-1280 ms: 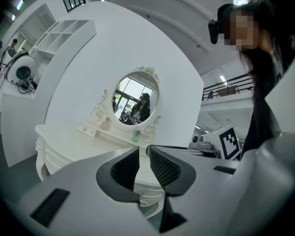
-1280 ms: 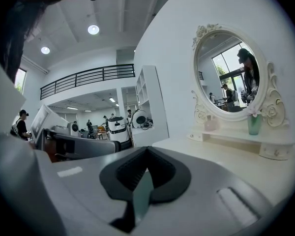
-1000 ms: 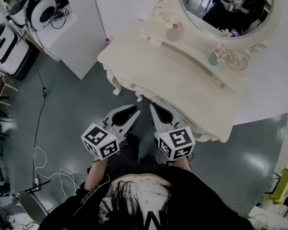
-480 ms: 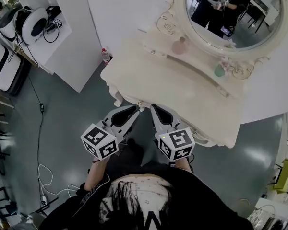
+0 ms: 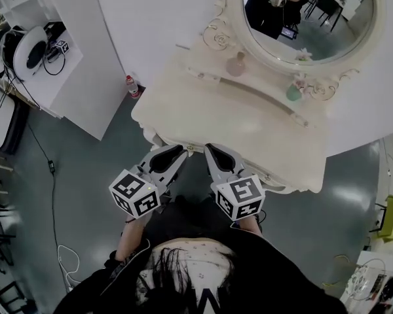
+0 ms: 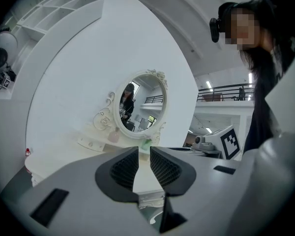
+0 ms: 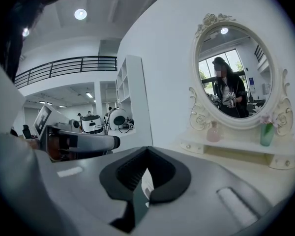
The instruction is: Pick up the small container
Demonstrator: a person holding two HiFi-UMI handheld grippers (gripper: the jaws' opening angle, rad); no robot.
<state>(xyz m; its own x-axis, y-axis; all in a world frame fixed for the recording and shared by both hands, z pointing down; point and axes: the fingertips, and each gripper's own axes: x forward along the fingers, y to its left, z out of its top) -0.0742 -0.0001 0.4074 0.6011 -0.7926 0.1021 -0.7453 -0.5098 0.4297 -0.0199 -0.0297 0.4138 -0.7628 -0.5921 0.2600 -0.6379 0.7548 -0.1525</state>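
- Against the white wall, a cream dressing table (image 5: 203, 110) with carved edges takes up the middle of the head view; its broad top is bare.
- Above the table, an oval mirror (image 5: 314, 25) in a scrolled cream frame reflects the person holding the grippers.
- At the table's near edge, the left gripper (image 5: 179, 150) points roughly level toward the mirror. In its own view its jaws are clenched down to a thin slit, with nothing between them and nothing touched.
- Just beside it, the right gripper (image 5: 210, 148) also points toward the table. Its jaws are pressed together at the tips, they grasp nothing, and they touch nothing.
- On the narrow shelf below the mirror stands a pink container (image 5: 236, 64), upright, toward the shelf's left end and well apart from both grippers.
- Further right on the same shelf stands a green container (image 5: 293, 91) holding pale flowers, also upright. I cannot tell which of the two the task means.
- Near the table's left corner, by the wall, stands a small red-capped bottle (image 5: 130, 86).
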